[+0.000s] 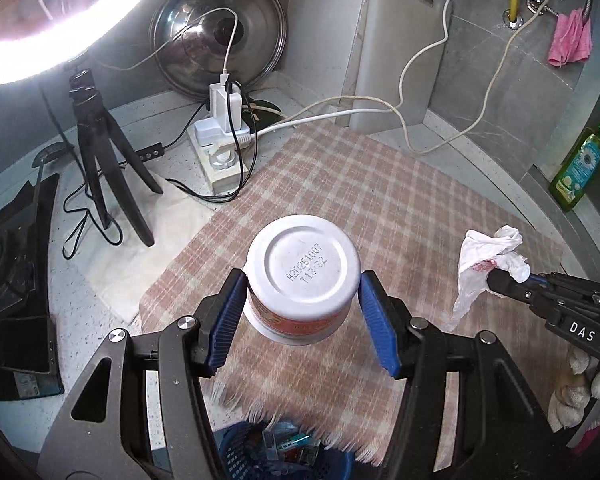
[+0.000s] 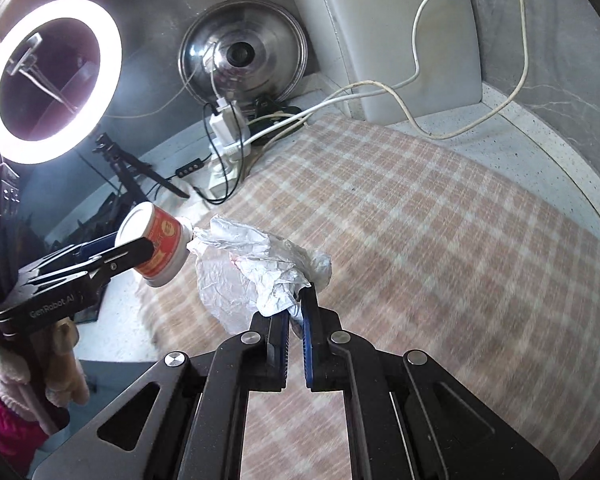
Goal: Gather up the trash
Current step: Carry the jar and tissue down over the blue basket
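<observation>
My left gripper (image 1: 303,280) is shut on a white plastic cup with an orange label (image 1: 302,276), held bottom-up above the checked cloth (image 1: 380,184). The cup also shows in the right wrist view (image 2: 155,246), clamped by the left gripper (image 2: 131,248). My right gripper (image 2: 297,308) is shut on a crumpled white plastic bag (image 2: 255,268), held above the cloth. The bag (image 1: 488,260) and the right gripper (image 1: 500,280) show at the right of the left wrist view. A blue basket (image 1: 275,452) with some wrappers in it sits below the left gripper, at the cloth's near edge.
A ring light (image 2: 51,80) on a black tripod (image 1: 99,152) stands at the left. A power strip with plugs and cables (image 1: 223,136), a steel lid (image 1: 219,48) and a white cutting board (image 1: 396,52) stand at the back. A green soap bottle (image 1: 580,164) is at the right.
</observation>
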Action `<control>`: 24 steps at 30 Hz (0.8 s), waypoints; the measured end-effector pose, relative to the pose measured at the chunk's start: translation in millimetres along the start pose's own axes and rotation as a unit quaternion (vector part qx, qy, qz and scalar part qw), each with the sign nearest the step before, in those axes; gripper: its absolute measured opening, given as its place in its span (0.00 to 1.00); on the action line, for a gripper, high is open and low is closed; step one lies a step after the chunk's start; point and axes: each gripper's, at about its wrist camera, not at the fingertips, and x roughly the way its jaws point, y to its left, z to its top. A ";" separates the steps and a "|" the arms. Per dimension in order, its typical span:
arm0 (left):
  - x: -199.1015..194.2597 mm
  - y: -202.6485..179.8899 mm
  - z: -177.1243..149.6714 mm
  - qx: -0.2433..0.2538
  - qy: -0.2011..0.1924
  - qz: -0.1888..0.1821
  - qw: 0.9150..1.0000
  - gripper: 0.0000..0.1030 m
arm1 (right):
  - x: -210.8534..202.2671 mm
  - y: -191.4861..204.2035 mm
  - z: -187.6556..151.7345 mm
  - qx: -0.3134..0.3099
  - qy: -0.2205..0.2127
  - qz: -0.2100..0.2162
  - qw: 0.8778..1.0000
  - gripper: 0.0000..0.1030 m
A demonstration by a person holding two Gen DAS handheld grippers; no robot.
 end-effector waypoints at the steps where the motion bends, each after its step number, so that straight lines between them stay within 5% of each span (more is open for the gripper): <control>1: -4.2 0.5 -5.1 0.002 0.000 0.000 1.000 0.58 | -3.9 2.8 -3.8 0.002 -0.001 0.001 1.000 0.04; 24: -45.4 56.5 -137.3 0.001 0.070 -0.023 0.997 0.58 | -27.0 96.3 -115.1 0.023 0.035 0.013 0.999 0.04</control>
